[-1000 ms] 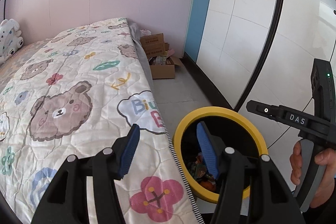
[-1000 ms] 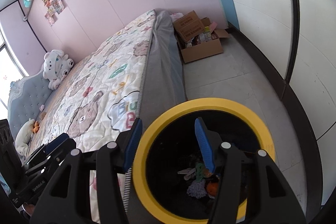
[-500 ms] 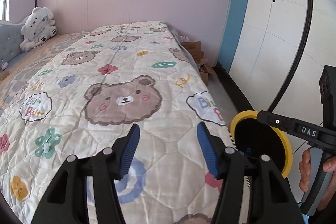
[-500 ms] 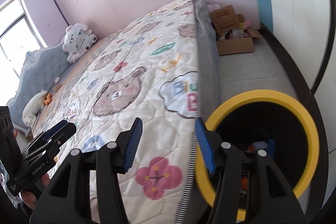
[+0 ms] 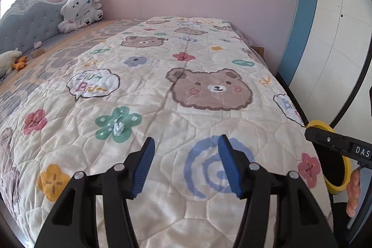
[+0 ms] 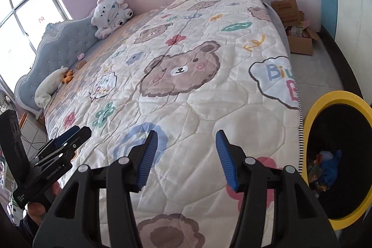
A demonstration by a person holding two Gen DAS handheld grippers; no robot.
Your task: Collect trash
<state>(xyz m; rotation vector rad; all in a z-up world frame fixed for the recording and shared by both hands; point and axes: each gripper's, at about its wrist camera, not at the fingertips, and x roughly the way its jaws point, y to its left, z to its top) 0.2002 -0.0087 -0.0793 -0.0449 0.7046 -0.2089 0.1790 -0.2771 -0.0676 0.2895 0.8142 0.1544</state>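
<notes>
While both tools hang over the foot of the bed, the thing that matters is a small crumpled scrap of pale blue-white paper (image 5: pixel 117 128) lying on the cream quilted bedspread printed with bears and flowers (image 5: pixel 186 108), right on a green flower motif. From that scrap, the left gripper (image 5: pixel 184 163) sits nearer the foot of the bed and off toward the bin side, so the wad lies ahead of it and to its left; its blue-padded jaws stand wide apart with nothing between them. The right gripper (image 6: pixel 186 158), likewise spread and empty, is farther from the scrap, on the side of the round black bin with the yellow rim (image 6: pixel 325 99), which stands on the floor beside the bed, well apart from the scrap, with coloured wrappers in its bottom. I judge the left hand the nearer one for the pick. The wad is too small to tell any long axis; it looks roughly round, so approach angle should matter little. Beyond the scrap, toward the grey-blue tufted headboard (image 5: pixel 30 27), sits a white plush dog (image 5: pixel 81 7). The quilt is soft and puckered, so closing jaws could pinch fabric. Pink walls and an open cardboard box (image 6: pixel 298 38) on the grey floor complete the room.
</notes>
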